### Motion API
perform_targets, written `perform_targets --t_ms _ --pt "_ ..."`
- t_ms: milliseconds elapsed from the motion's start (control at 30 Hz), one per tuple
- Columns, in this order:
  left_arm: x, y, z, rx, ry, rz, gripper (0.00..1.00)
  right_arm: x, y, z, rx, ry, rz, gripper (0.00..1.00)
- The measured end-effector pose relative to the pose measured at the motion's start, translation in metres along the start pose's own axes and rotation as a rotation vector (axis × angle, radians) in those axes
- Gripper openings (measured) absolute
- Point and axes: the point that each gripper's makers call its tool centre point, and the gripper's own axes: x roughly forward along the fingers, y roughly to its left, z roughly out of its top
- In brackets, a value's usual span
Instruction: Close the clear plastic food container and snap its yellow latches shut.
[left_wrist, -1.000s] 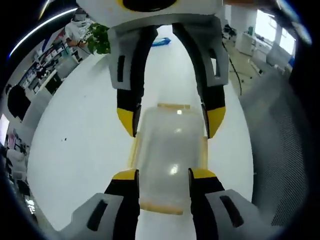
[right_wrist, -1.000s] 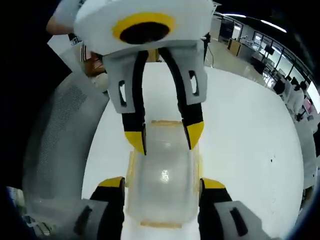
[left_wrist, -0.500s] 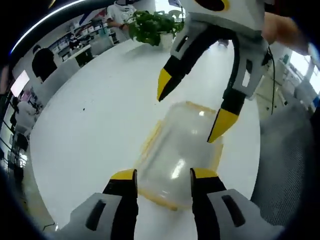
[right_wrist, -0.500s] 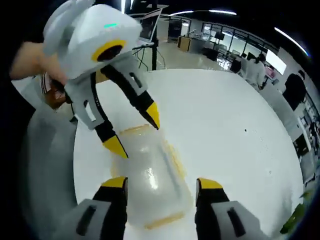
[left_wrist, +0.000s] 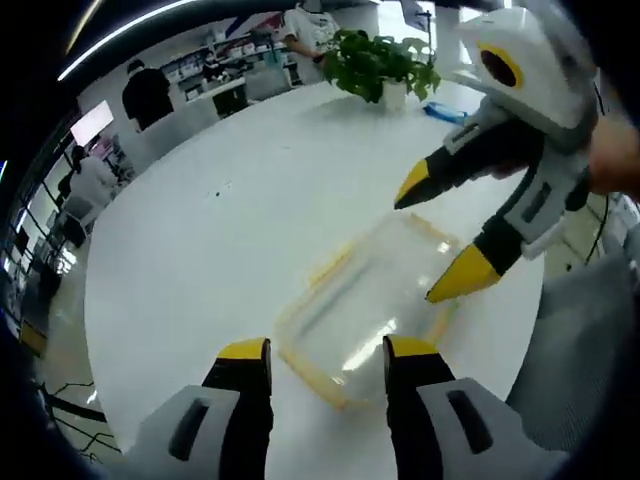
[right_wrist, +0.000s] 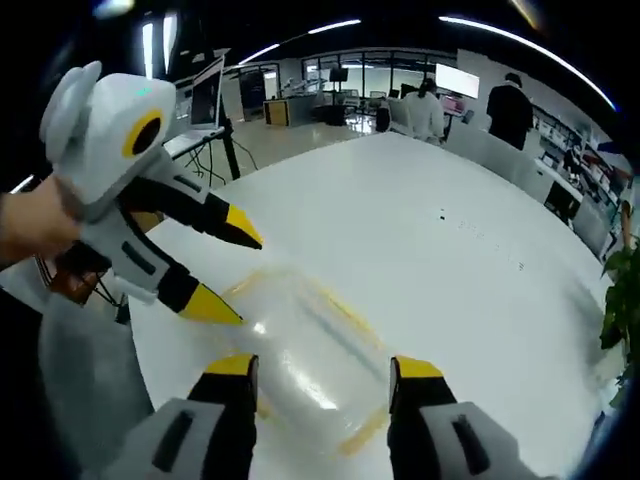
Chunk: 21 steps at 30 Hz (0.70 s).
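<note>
A clear plastic food container (left_wrist: 365, 305) with yellow latches along its edges lies lid-down flat on the round white table (left_wrist: 230, 230); it looks closed. My left gripper (left_wrist: 325, 350) is open, hovering just short of the container's near end. The right gripper (left_wrist: 445, 240) comes in from the right, open, its yellow tips above the container's far end. In the right gripper view the same container (right_wrist: 310, 345) lies ahead of my open right gripper (right_wrist: 320, 368), and the left gripper (right_wrist: 225, 270) stands open over its far left end, held by a hand (right_wrist: 30, 220).
A potted green plant (left_wrist: 380, 62) stands at the table's far edge, with a blue item (left_wrist: 445, 112) beside it. People stand at desks in the background. A grey mesh chair back (left_wrist: 590, 350) is at the right, close to the table edge.
Both grippers have pulled up and back from the container, and both views have swung round; the jaws that straddled the container now hang above its ends. The container lies where it was.
</note>
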Motion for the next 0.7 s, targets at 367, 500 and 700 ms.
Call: perform_targets --t_ms 367,500,700 --pt "0.001 -0.011 -0.001 -0.050 -0.032 -0.001 0.45 -0.004 -0.002 -0.002 0.087 -0.053 -0.085 0.52" --pt "0.001 -0.011 0.003 -0.125 -0.071 -0.028 0.46 -0.004 -0.003 -0.005 0.087 -0.060 -0.080 0.52" --pt "0.005 -0.010 -0.001 -0.200 -0.094 -0.036 0.49 -0.004 -0.009 -0.009 0.150 -0.126 -0.067 0.56"
